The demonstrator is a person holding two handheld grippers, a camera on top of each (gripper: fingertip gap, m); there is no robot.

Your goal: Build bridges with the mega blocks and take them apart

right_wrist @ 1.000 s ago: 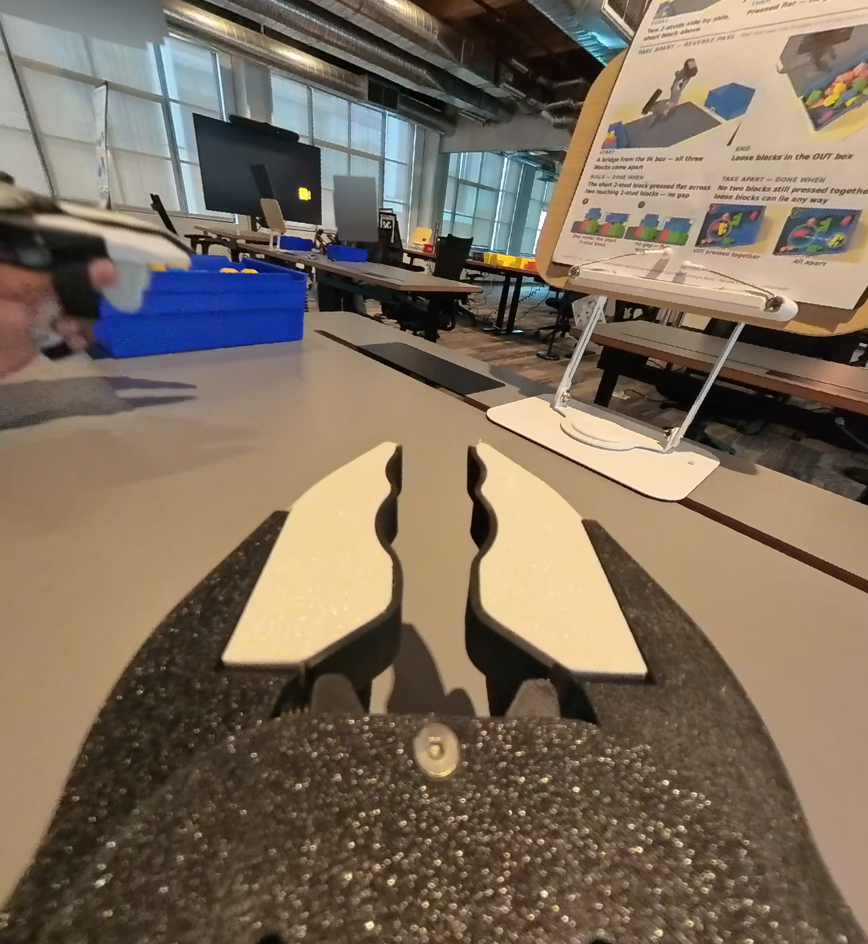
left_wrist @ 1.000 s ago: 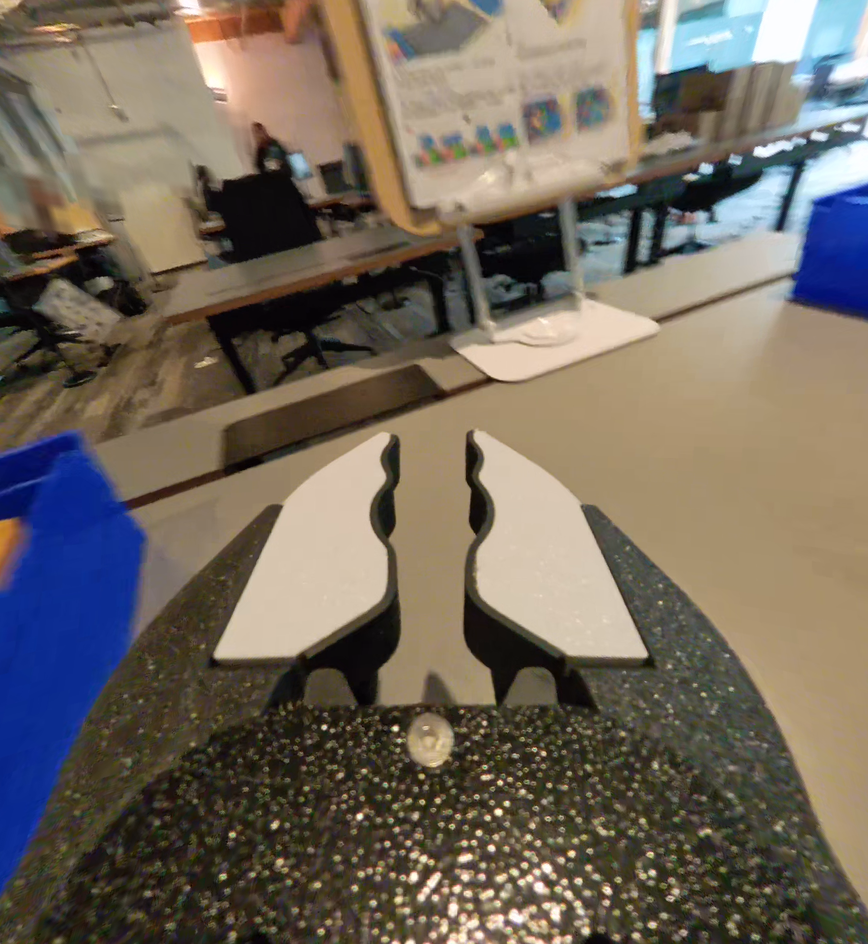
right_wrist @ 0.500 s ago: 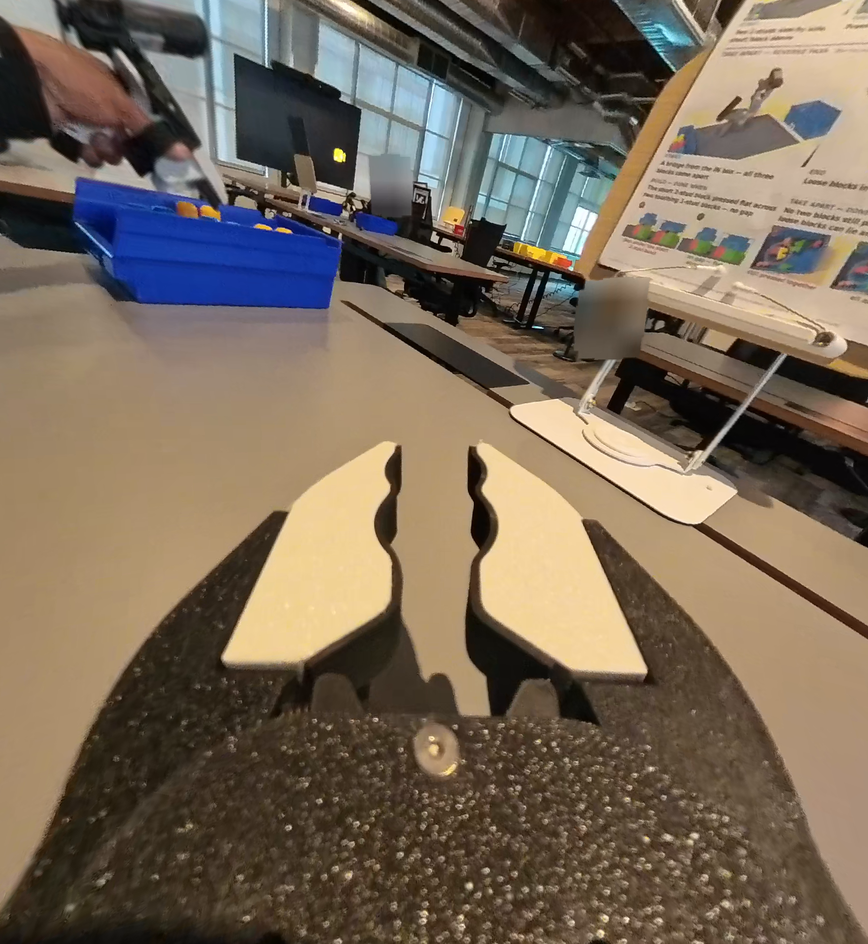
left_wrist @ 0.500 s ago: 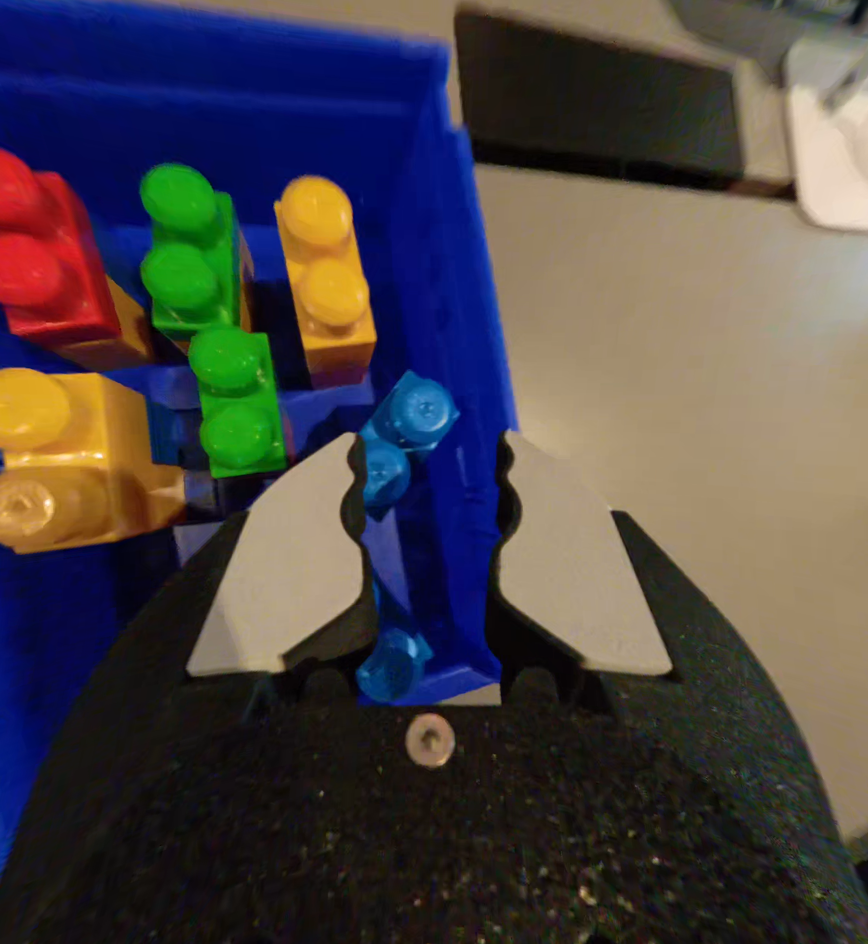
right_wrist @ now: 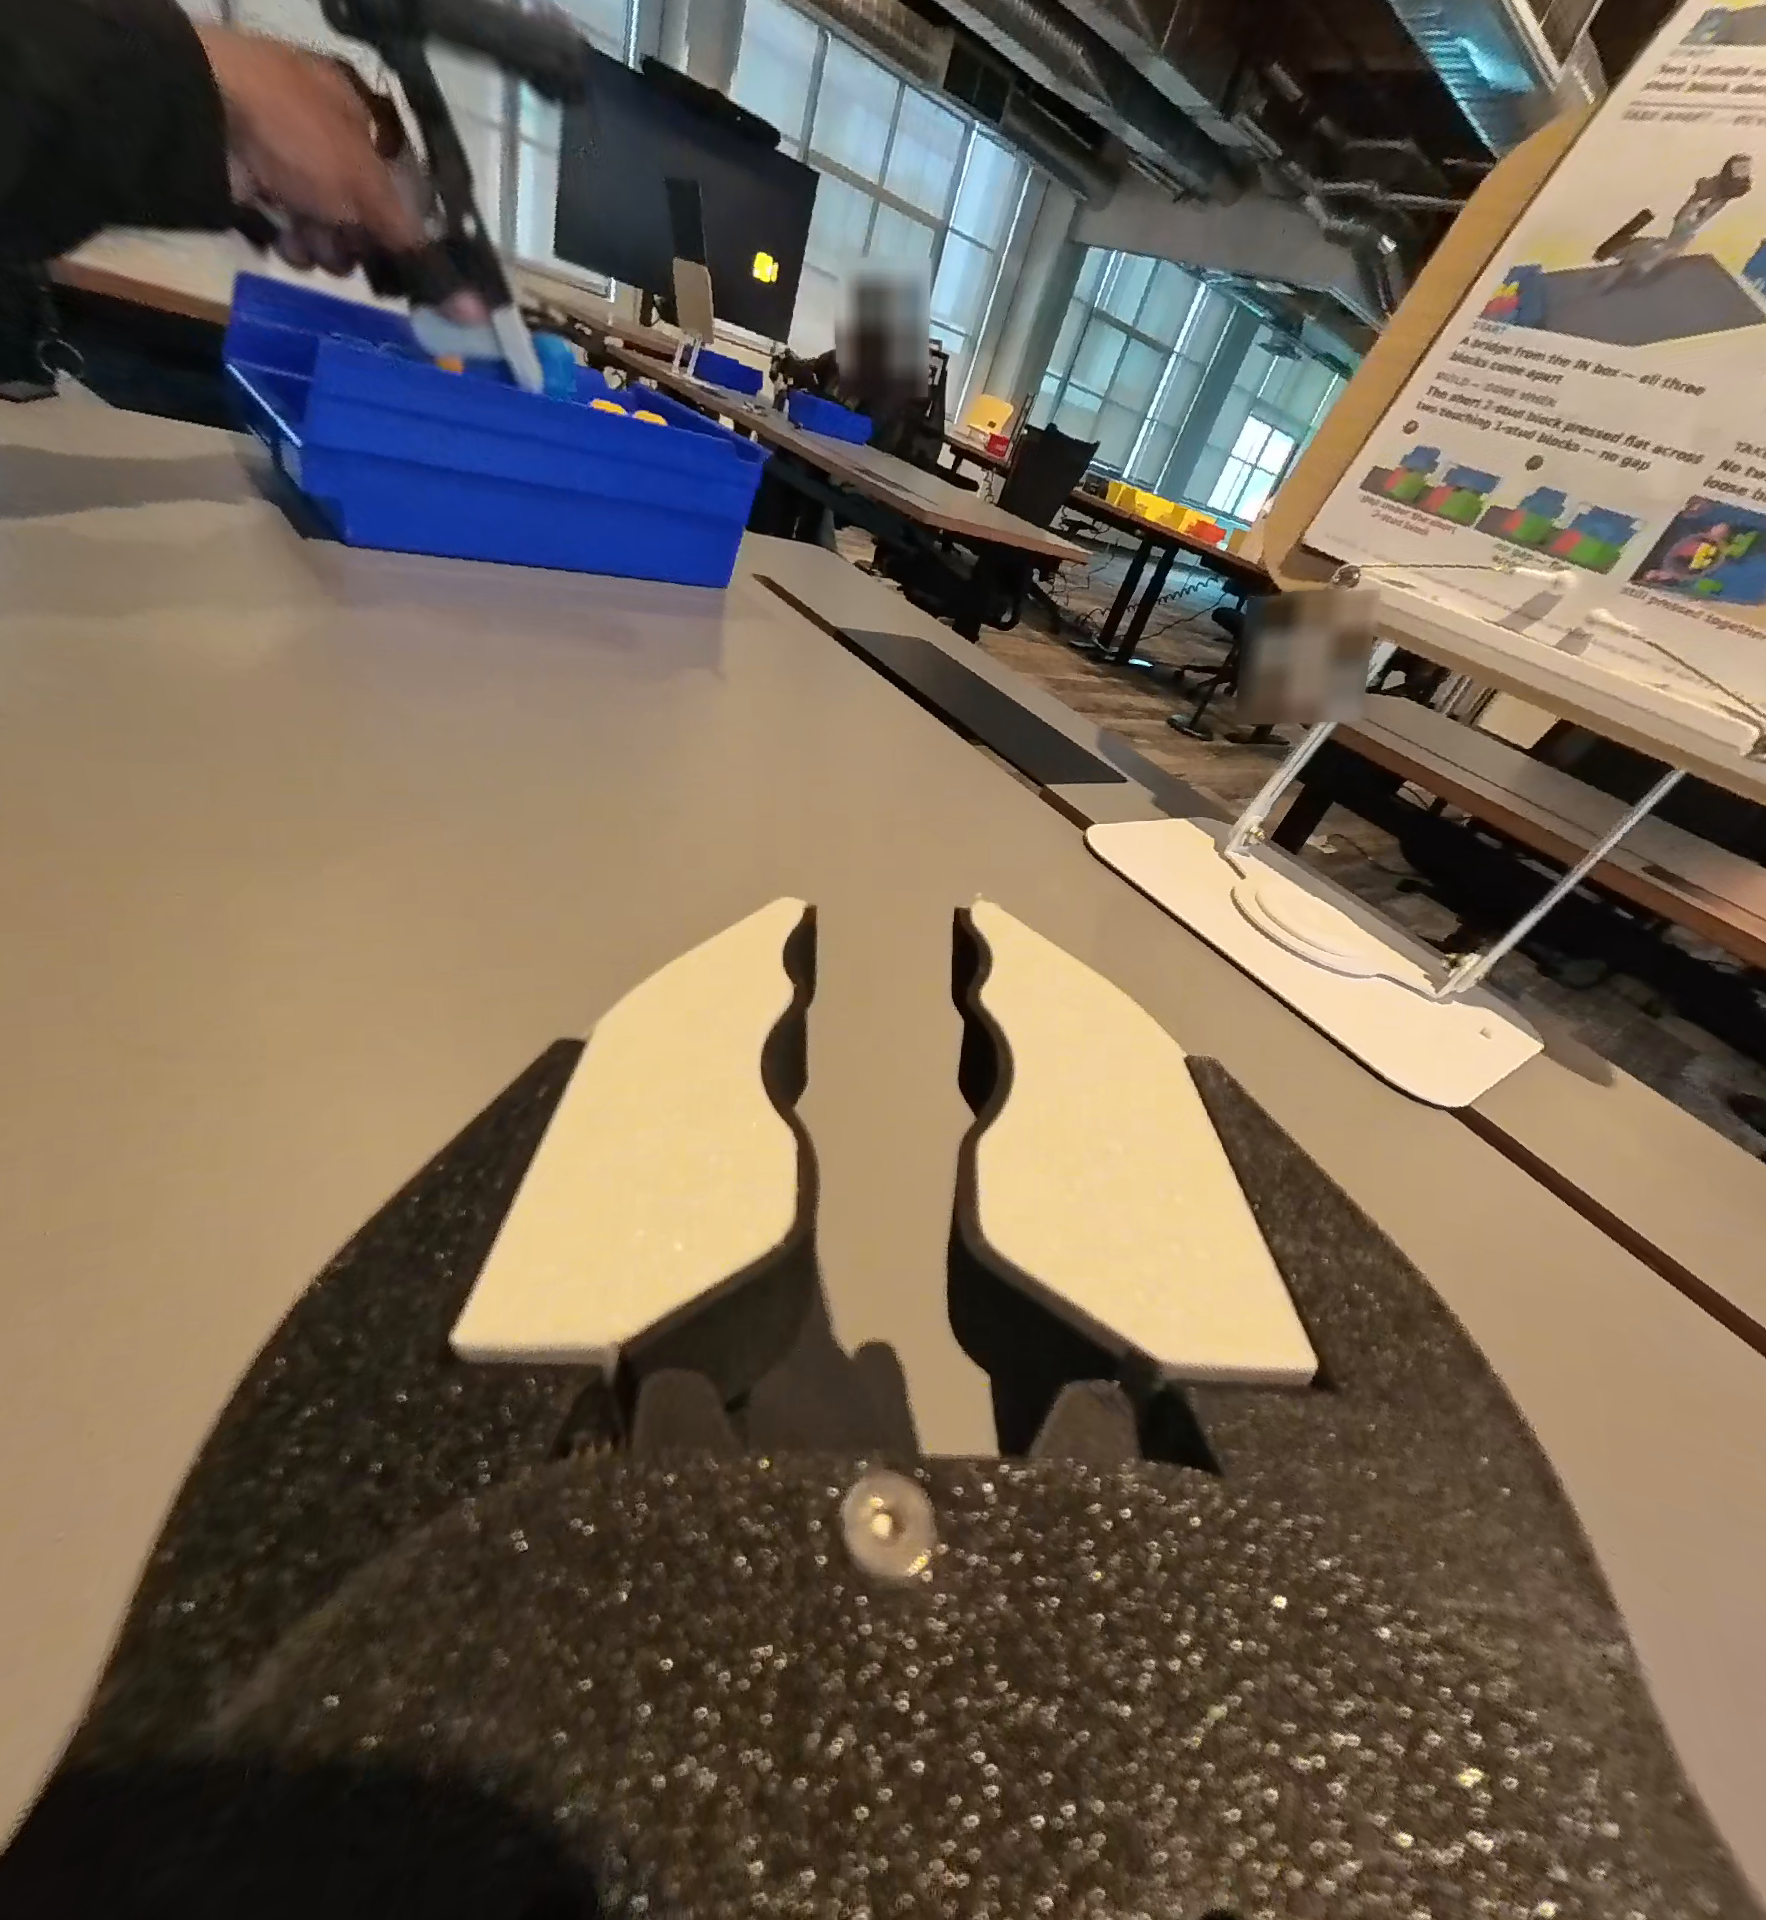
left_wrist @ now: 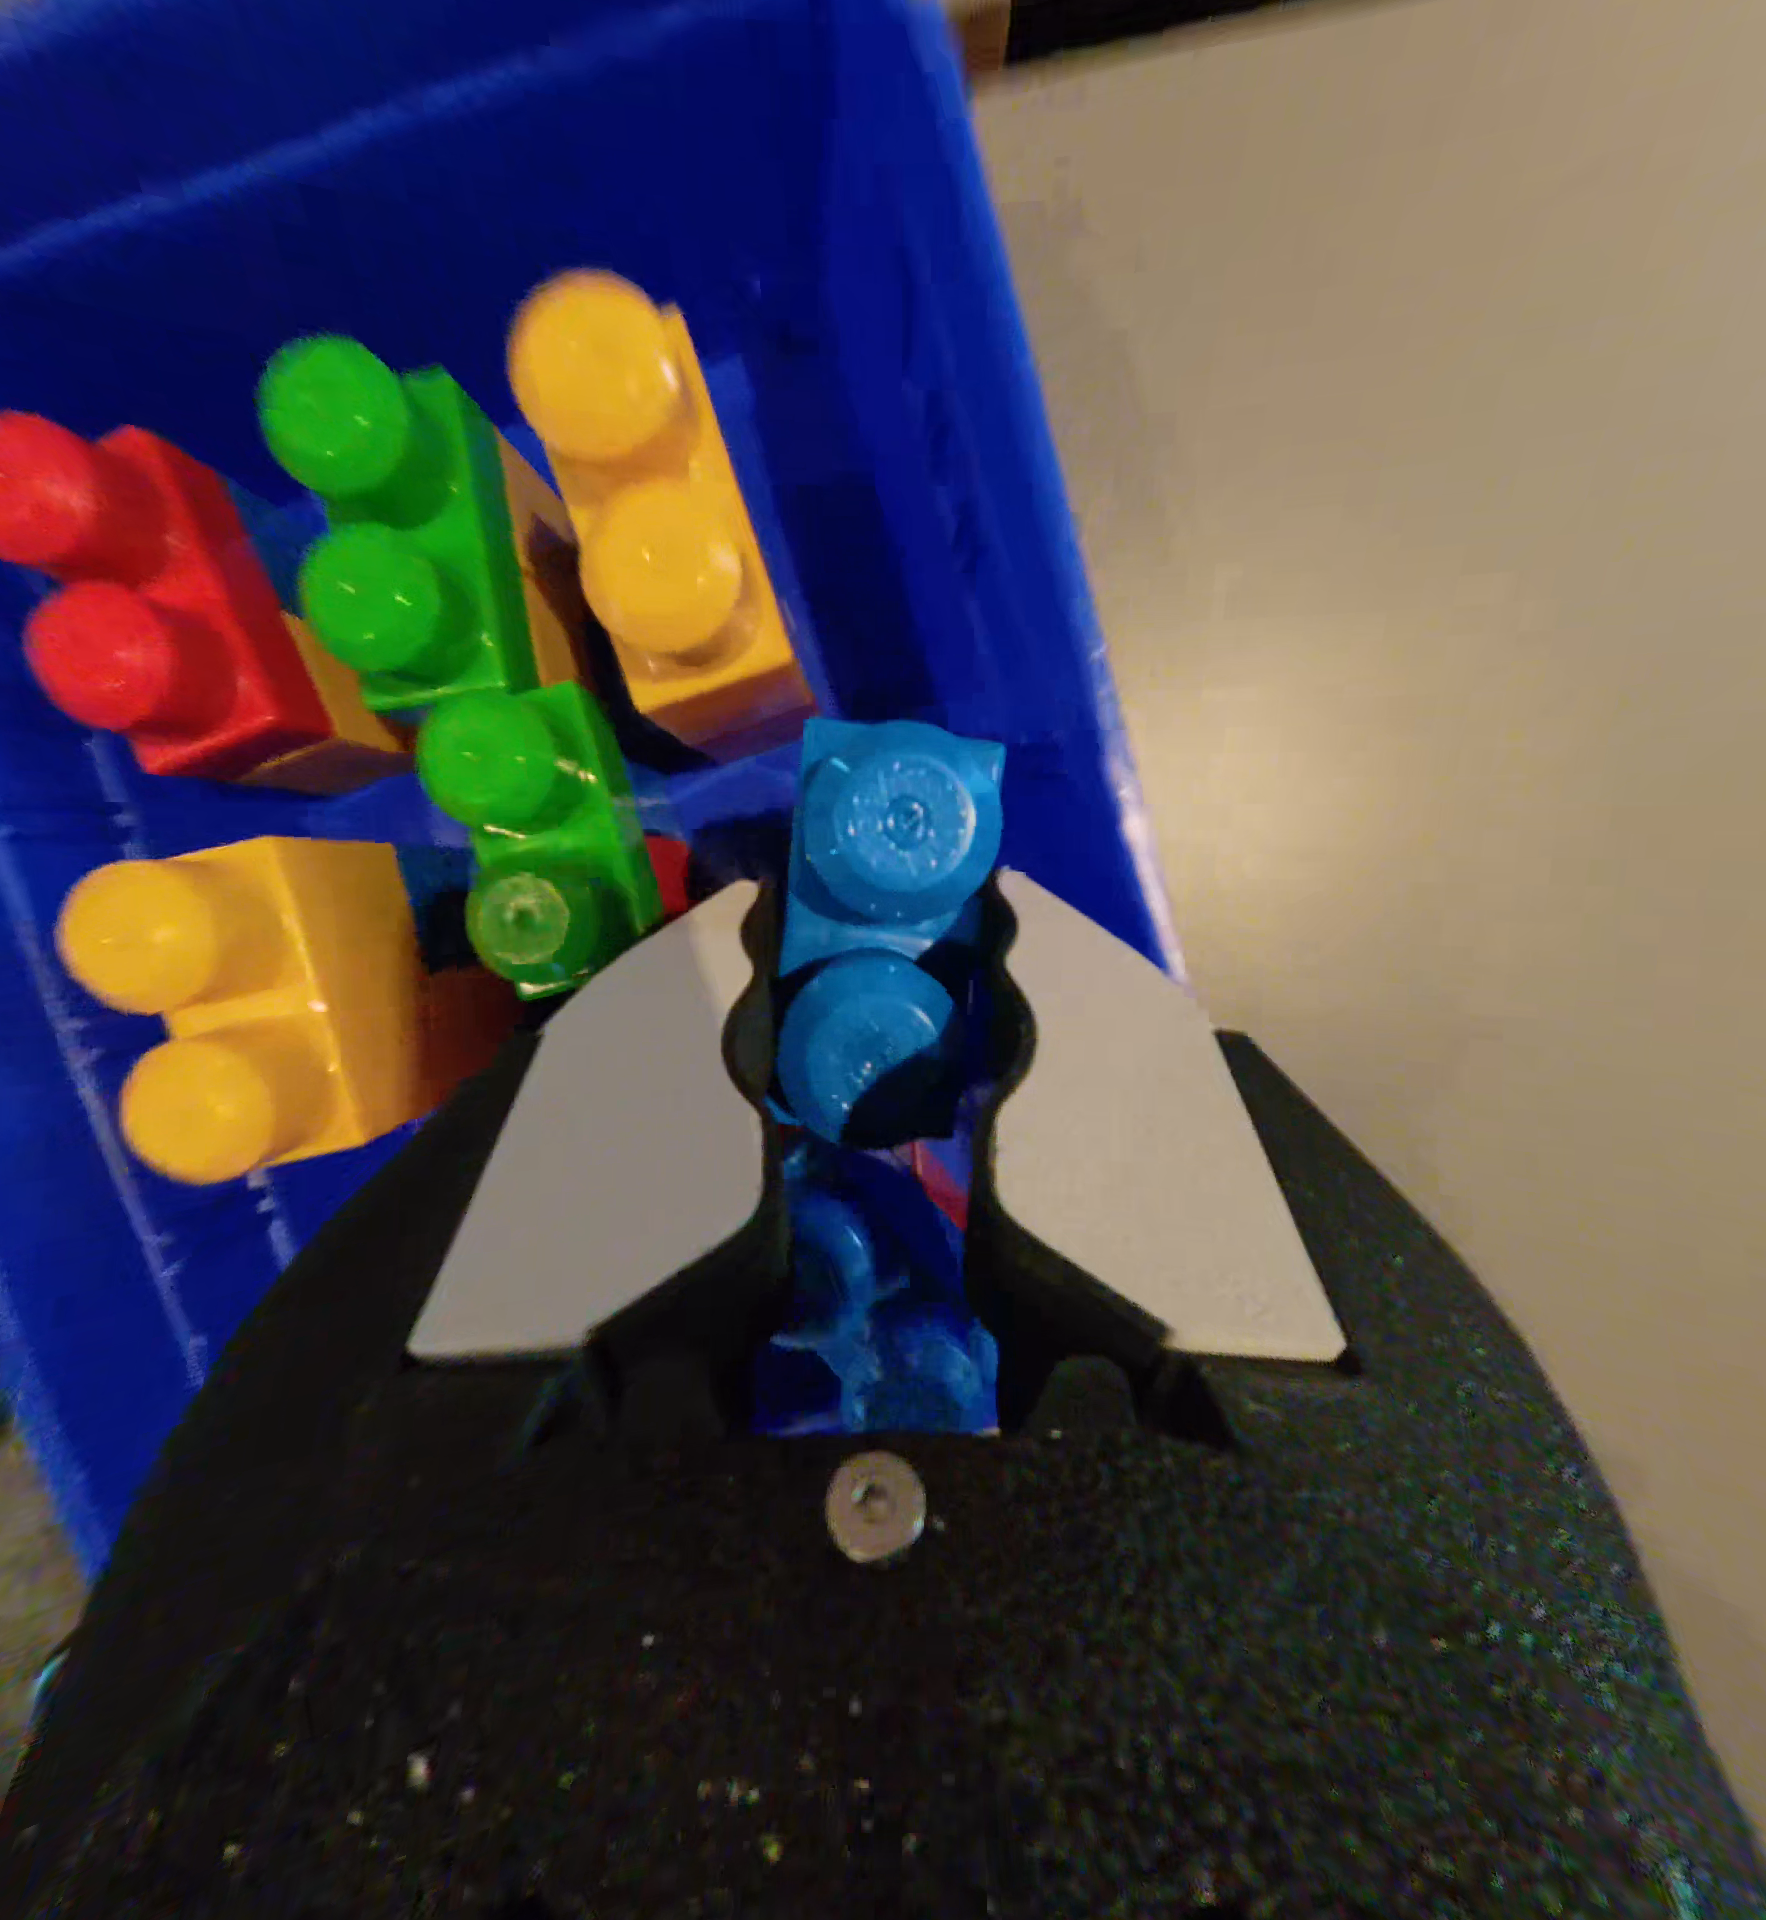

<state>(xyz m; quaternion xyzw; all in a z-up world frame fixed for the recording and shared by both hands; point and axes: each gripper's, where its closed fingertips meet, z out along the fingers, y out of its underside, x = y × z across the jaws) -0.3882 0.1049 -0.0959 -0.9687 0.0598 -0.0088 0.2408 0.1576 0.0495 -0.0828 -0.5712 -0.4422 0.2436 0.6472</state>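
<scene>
While I looked straight down through my left tongs [left_wrist: 881, 1023] into the deep blue plastic bin [left_wrist: 889, 312], their two pale fingers [left_wrist: 609, 1153] stood closed against the sides of a light blue two-stud plastic block [left_wrist: 884, 904], one stud sitting in the scalloped notch between them and the other poking out past the tips toward twelve o'clock. More blue plastic showed lower in the gap, though I could not tell what it was. The block hung close to the bin's right wall. At eleven o'clock from it stood a yellow two-stud block [left_wrist: 650, 520], at ten o'clock two green two-stud blocks [left_wrist: 411, 540], one nearer [left_wrist: 536, 831], farther left a red two-stud block [left_wrist: 120, 592], and at nine o'clock another yellow two-stud block [left_wrist: 224, 997]. The grey tabletop [left_wrist: 1430, 623] ran off at three o'clock. My right tongs [right_wrist: 884, 925] hovered low over that same table [right_wrist: 339, 831], fingers parted by a narrow gap with nothing between them. From there the bin [right_wrist: 505, 488] sat far off at eleven o'clock, my left hand [right_wrist: 318, 166] dipping the other tongs [right_wrist: 510, 348] into it, and a white stand holding an instruction sheet [right_wrist: 1315, 945] stood at two o'clock.
</scene>
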